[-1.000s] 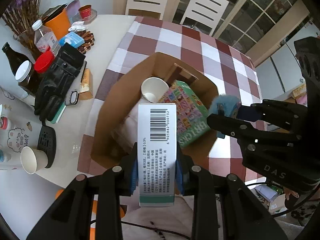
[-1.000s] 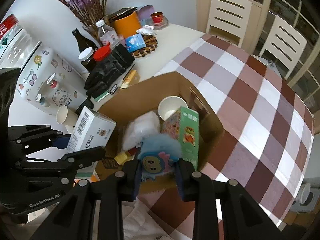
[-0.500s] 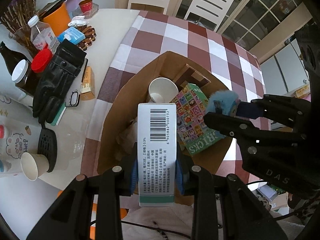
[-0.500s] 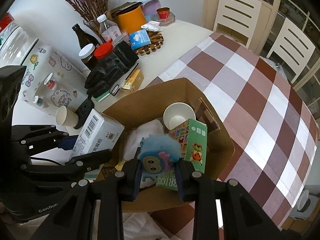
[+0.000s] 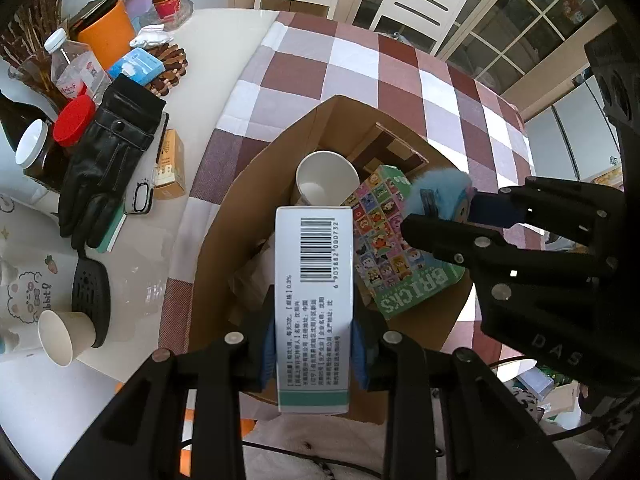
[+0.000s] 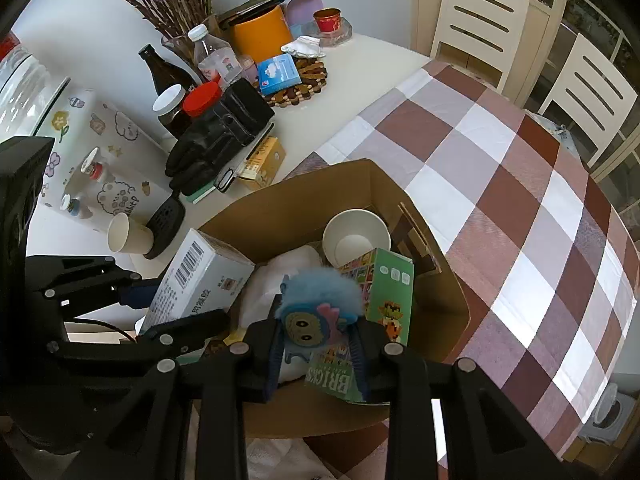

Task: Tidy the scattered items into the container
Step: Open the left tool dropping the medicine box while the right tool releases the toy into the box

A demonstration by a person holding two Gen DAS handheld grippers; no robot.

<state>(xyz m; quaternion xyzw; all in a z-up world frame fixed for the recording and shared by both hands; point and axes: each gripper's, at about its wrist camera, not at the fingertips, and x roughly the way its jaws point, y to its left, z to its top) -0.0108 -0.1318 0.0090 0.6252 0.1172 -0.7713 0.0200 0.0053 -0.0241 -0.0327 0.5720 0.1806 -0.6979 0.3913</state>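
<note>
An open cardboard box (image 5: 240,184) (image 6: 360,176) sits on the checked tablecloth. Inside lie a white paper cup (image 5: 326,178) (image 6: 356,236), a green BRICKS carton (image 5: 404,248) (image 6: 384,300) and crumpled white wrapping (image 6: 280,280). My left gripper (image 5: 314,352) is shut on a tall white carton with a barcode (image 5: 314,300) (image 6: 200,276), held above the box's near left part. My right gripper (image 6: 318,344) is shut on a fluffy blue toy (image 6: 320,300) (image 5: 440,192), held over the box's near right side.
To the left on the white table lie black gloves (image 5: 104,160) (image 6: 216,136), a small yellow box (image 5: 170,164), a tipped paper cup (image 5: 64,336), a black spatula (image 5: 90,292), bottles, a red-lidded jar (image 5: 74,120) and an orange tub (image 5: 106,36). Two white chairs (image 5: 420,4) stand behind the table.
Both grippers have moved forward and a little lower over the box, each still holding its item. The box now looks larger and nearer in both views.
</note>
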